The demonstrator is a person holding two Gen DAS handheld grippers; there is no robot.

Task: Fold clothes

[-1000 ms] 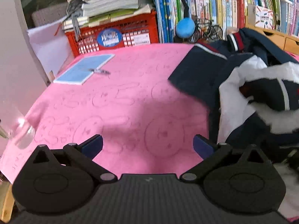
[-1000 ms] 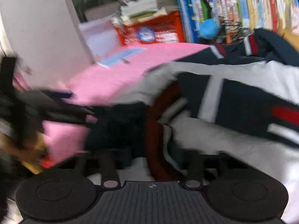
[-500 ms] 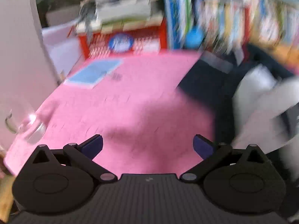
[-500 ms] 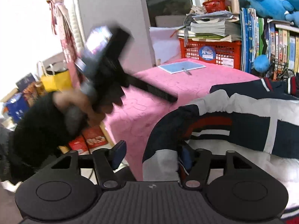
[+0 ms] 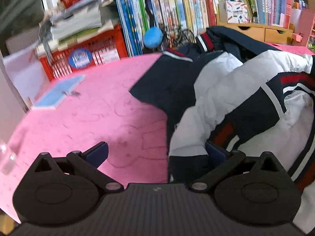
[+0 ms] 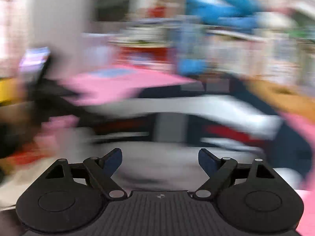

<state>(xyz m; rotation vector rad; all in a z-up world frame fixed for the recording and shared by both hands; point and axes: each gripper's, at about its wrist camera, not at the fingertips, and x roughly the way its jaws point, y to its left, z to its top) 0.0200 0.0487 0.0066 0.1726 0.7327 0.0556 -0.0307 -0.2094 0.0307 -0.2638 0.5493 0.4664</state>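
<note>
1. Lying at three o'clock on the pink cover [image 5: 94, 118], the padded jacket [image 5: 236, 102] looks soft and bulky.
2. Left gripper [image 5: 156, 153] gapes wide, empty.
3. Right gripper [image 6: 159, 158] is opening, nothing between.
4. Grasp the hem, probably.

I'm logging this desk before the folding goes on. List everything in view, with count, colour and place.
jacket: one, navy, white and red, heaped on the right of the cover
table cover: one, pink, under everything
notebook: one, light blue, far left of the cover, a small dark item on it
crate: one, red, behind the cover, papers stacked on top
books: many, mixed colours, upright on the shelf behind
ball: one, blue, before the books
left gripper: open, jacket edge at one finger
right gripper: jaws opening, nothing between them
</note>
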